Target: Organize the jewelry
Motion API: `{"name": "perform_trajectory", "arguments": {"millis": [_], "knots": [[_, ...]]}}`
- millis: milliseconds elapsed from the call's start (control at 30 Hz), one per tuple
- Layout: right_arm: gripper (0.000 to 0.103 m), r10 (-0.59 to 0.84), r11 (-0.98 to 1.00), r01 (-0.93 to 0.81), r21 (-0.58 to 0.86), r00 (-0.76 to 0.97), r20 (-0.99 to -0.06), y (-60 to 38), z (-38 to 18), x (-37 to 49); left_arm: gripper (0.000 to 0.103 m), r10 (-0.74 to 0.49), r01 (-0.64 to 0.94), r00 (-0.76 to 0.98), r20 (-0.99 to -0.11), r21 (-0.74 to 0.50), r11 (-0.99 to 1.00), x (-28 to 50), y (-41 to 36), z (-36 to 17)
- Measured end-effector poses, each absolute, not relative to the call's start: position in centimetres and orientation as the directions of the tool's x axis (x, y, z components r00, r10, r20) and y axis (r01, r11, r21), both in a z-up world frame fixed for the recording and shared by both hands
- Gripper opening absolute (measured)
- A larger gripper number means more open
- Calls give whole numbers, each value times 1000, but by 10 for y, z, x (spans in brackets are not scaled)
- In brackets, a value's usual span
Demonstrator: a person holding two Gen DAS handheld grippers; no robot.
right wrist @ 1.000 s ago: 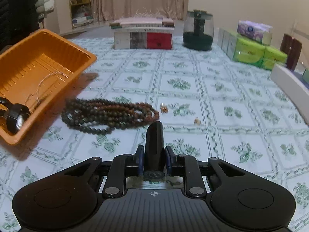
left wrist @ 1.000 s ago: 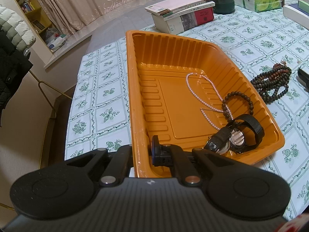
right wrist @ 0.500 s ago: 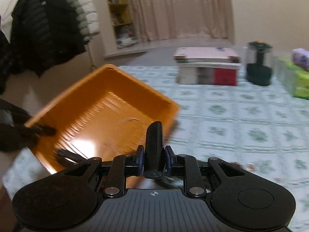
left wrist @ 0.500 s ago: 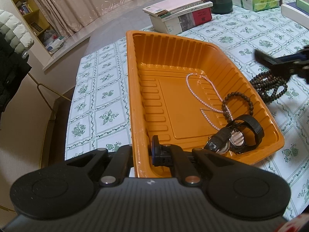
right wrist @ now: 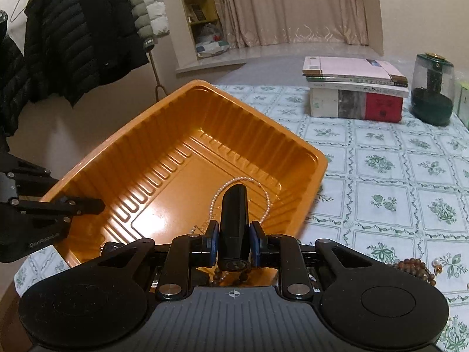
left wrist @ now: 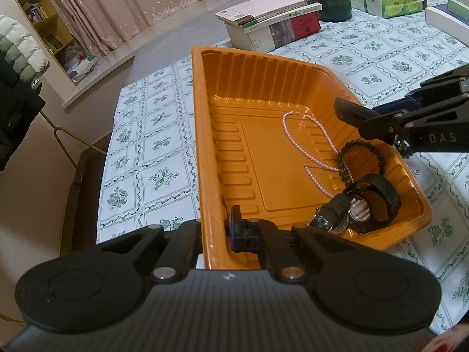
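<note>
Ribbed orange plastic tray [left wrist: 205, 135]; pearl strand [left wrist: 304, 138]; dark beaded bracelet [left wrist: 360, 143].

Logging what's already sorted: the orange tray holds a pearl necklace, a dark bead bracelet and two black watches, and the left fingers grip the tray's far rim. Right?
Not quite. The left wrist view shows the left gripper clamped on the near rim of the orange tray, not the far one. The pearl necklace, bead bracelet and watches are inside.

The right gripper [right wrist: 233, 231] has its blue-padded fingers [right wrist: 211, 242] clamped on a black cylindrical object [right wrist: 233, 228], held over the near corner of the orange tray [right wrist: 181, 158]. A pink bead necklace [right wrist: 243, 193] lies in the tray. The left gripper [right wrist: 85, 205] grips the tray's left rim. Books [right wrist: 356, 94] sit on the table [right wrist: 395, 182] beyond.
</note>
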State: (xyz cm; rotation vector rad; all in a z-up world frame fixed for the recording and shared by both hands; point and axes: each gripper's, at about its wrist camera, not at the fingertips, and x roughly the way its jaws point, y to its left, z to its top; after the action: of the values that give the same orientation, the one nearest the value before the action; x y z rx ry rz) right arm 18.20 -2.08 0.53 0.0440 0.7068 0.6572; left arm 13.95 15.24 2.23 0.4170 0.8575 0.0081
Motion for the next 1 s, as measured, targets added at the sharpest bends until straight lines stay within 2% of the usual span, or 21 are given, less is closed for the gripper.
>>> {"name": "perform_trajectory", "arguments": {"millis": [200, 267, 300, 467, 667, 1000], "knots": [[25, 621, 769, -570, 289, 558, -550, -21, 4, 183, 3, 173, 158, 659, -732, 359, 920, 140, 153, 22], [50, 617, 776, -557, 297, 569, -544, -25, 5, 182, 3, 170, 158, 658, -733, 356, 921, 141, 153, 23], [52, 616, 778, -551, 302, 573, -540, -28, 6, 181, 3, 170, 157, 658, -733, 354, 922, 141, 153, 23], [53, 587, 807, -488, 333, 598, -547, -58, 1, 172, 3, 169, 159, 661, -731, 356, 921, 141, 152, 23], [53, 484, 875, -358, 327, 634, -603, -113, -18, 156, 3, 172, 156, 663, -729, 359, 920, 141, 152, 23], [53, 248, 966, -137, 218, 722, -645, -204, -34, 148, 3, 177, 153, 664, -727, 363, 919, 139, 150, 24]]}}
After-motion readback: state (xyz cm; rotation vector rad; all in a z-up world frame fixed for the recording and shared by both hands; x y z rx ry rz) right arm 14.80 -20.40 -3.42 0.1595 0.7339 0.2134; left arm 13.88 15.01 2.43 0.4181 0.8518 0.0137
